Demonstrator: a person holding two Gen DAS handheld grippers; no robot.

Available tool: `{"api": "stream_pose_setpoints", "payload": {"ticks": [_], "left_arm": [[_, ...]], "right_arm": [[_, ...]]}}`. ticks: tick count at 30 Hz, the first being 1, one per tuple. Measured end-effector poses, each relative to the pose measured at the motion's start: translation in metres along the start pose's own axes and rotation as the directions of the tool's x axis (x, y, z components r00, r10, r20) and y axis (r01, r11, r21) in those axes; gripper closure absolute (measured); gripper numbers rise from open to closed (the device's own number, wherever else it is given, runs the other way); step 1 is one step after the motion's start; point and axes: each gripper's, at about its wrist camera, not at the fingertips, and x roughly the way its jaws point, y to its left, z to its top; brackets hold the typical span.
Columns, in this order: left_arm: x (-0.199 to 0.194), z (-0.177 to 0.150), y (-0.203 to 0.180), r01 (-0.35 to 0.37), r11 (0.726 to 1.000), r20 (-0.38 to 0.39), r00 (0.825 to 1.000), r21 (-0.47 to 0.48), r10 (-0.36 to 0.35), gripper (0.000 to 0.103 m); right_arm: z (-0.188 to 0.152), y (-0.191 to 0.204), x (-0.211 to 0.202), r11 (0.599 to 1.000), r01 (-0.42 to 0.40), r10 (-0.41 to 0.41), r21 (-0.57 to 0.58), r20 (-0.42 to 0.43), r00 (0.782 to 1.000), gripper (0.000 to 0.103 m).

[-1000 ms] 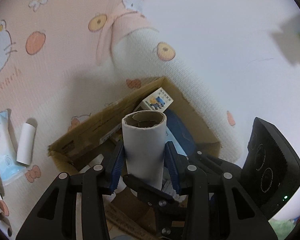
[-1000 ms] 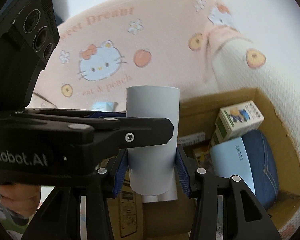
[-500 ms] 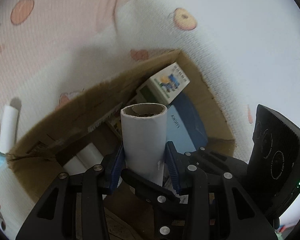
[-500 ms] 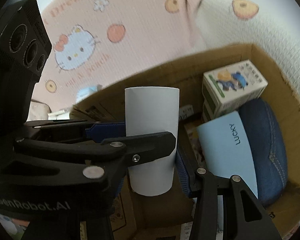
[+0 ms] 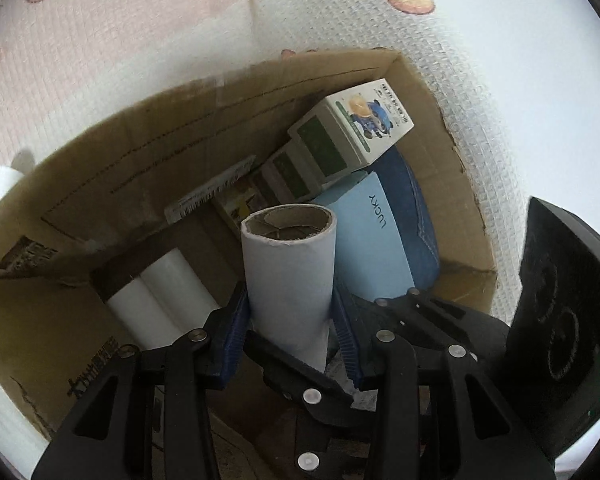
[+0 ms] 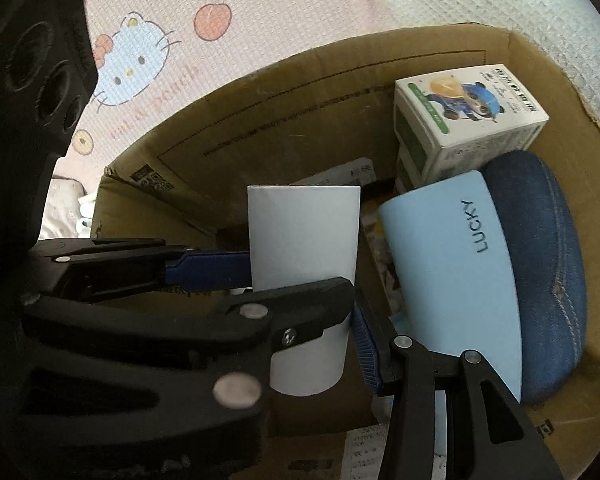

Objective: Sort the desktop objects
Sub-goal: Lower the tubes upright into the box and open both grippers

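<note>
Cardboard now fills both views. A sec ago the white tube [image 5: 290,276] stood out against the pink cartoon blanket [image 5: 120,40], w/ the box [image 5: 148,152] low in frame. Now we've tipped both wrists down and sunk, so the tube's far end sits inside the box mouth, above the floor and not yet resting on anything we can see. We reckon that puts the sort near its drop: this piece is about where it belongs.

Left gripper [image 5: 290,304] is roughly mid-open, blue pads pressed on the tube's sides near its base. Right gripper [image 6: 306,320] is clamped on the same tube, crossing the left one; only its right pad shows, tight against the paper, the other being hidden behind the left gripper's finger.

Tube's long axis runs along our fingers, away from the cams and steeply down into the box, open end leading. It's over bare floor, approx. between two white rolls [image 5: 160,292] on the left and the light-blue LUCKY case [image 5: 372,240] on the right. Denim pouch [image 5: 416,216] and printed carton [image 5: 352,128] lie beyond.
</note>
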Motion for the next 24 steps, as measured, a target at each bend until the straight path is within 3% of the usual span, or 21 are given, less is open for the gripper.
{"api": "stream_pose_setpoints", "payload": {"ticks": [9,13,20,24], "left_arm": [[0.019,0.0,0.008,-0.047,0.997,-0.065,0.997,-0.068,0.043,0.059],[0.029,0.002,0.016,-0.055,0.985,-0.099,0.994,-0.166,0.039,0.059],[0.037,0.004,0.012,-0.115,0.973,-0.121,0.988,-0.202,0.092,0.059],[0.046,-0.003,0.019,-0.207,0.954,-0.141,0.974,-0.219,0.179,0.059]], "right_arm": [[-0.001,-0.005,-0.005,1.0,0.011,-0.011,-0.015,-0.004,1.0,0.061],[0.001,-0.007,-0.006,1.0,0.024,-0.024,-0.011,0.001,1.0,0.078],[-0.003,-0.006,-0.024,0.988,0.149,-0.148,-0.04,0.033,0.988,0.078],[-0.01,-0.005,-0.043,0.967,0.237,-0.229,-0.09,0.091,0.969,0.078]]}}
